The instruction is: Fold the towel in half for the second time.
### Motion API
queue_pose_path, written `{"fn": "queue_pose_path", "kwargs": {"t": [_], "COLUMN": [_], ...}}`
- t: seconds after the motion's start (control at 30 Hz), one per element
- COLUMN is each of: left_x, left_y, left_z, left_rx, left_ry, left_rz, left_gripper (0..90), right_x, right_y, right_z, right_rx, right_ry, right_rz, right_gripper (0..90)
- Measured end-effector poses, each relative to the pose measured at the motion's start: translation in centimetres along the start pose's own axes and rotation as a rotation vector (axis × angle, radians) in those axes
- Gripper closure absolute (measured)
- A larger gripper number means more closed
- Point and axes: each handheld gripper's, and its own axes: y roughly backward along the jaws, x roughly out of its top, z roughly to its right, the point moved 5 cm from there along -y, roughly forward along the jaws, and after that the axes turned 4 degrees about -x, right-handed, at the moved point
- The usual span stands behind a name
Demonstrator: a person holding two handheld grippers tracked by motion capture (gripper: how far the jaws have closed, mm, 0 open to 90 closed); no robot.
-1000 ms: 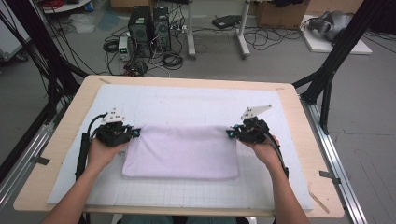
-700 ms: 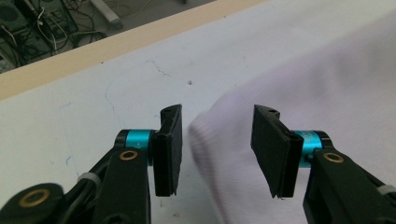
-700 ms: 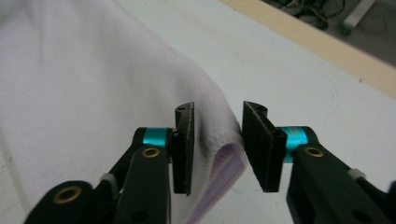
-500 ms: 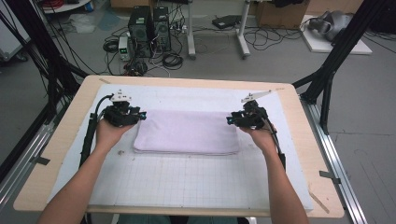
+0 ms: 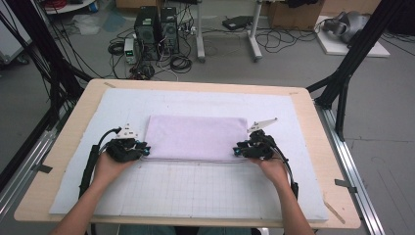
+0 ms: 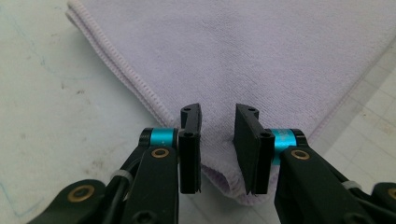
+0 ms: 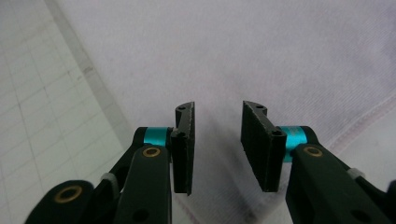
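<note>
**Desk:** High view first: what has changed?

**Photographer:** A second ago the pale lilac terry towel (image 5: 195, 138) lay wider and nearer the person; half a second ago it was folded to a narrower band farther up the table (image 5: 78, 127). Now it rests flat, mid-table, on the white gridded mat (image 5: 195, 188), and both hands have come down to its near corners.

**Desk:** And the tools?

**Photographer:** Left tool (image 6: 218, 140) has just been closing a little, jaws narrowly apart astride the corner, pads not pressing. Right tool (image 7: 218, 140) stands narrowly parted over the cloth, gripping nothing.

**Desk:** Meaning?

**Photographer:** One fold looks done; a fresh pinch for the next seems imminent.
</note>
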Motion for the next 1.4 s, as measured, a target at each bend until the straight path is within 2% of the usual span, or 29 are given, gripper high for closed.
{"fn": "queue_pose_path", "kwargs": {"t": [0.07,0.17,0.2,0.3,0.4,0.5,0.63,0.73,0.8,0.9,0.97,1.07,1.23,1.4], "left_x": [-0.2,-0.5,-0.5,-0.4,-0.1,0.0,0.1,0.2,0.2,0.0,-0.2,-0.3,-0.4,-0.8], "left_y": [0.2,0.3,0.4,0.6,1.2,1.7,2.3,2.7,3.1,3.5,3.7,4.0,4.4,4.8], "left_z": [-0.1,-0.1,-0.1,-0.1,0.1,0.3,0.6,1.2,1.5,1.5,1.5,1.7,2.3,2.8], "left_rx": [0.001,0.014,0.021,0.027,0.022,0.037,0.035,0.006,0.009,0.029,0.048,0.037,0.024,0.028], "left_ry": [0.011,0.016,0.020,0.046,0.061,0.064,0.068,0.063,0.058,0.079,0.091,0.113,0.110,0.090], "left_rz": [0.009,0.019,0.025,0.055,0.089,0.101,0.111,0.116,0.118,0.139,0.153,0.152,0.156,0.156], "left_gripper": [70.5,68.4,67.0,58.3,53.8,47.9,39.5,32.0,27.3,22.8,21.3,18.7,13.8,10.4], "right_x": [-0.2,-1.1,-1.5,-1.8,-1.6,-1.2,-0.7,-0.6,-0.7,-0.8,-0.9,-0.9,-0.9,-1.1], "right_y": [0.2,0.2,0.3,0.5,0.7,1.2,2.1,2.6,2.9,3.1,3.2,3.4,4.0,4.4], "right_z": [-0.3,-0.3,-0.3,-0.6,-1.0,-1.5,-2.1,-2.5,-2.6,-2.7,-2.7,-2.9,-3.2,-3.7], "right_rx": [-0.023,-0.035,-0.031,-0.022,-0.036,-0.037,-0.047,-0.058,-0.061,-0.044,-0.060,-0.072,-0.071,-0.074], "right_ry": [0.018,0.007,-0.013,-0.035,-0.024,-0.012,-0.033,-0.034,-0.050,-0.064,-0.060,-0.048,-0.045,-0.025], "right_rz": [0.024,0.022,0.033,0.065,0.078,0.109,0.159,0.179,0.178,0.184,0.188,0.190,0.201,0.206], "right_gripper": [65.0,64.2,62.7,55.0,48.4,42.4,29.9,21.1,18.3,17.6,15.8,13.8,12.4,12.3]}}
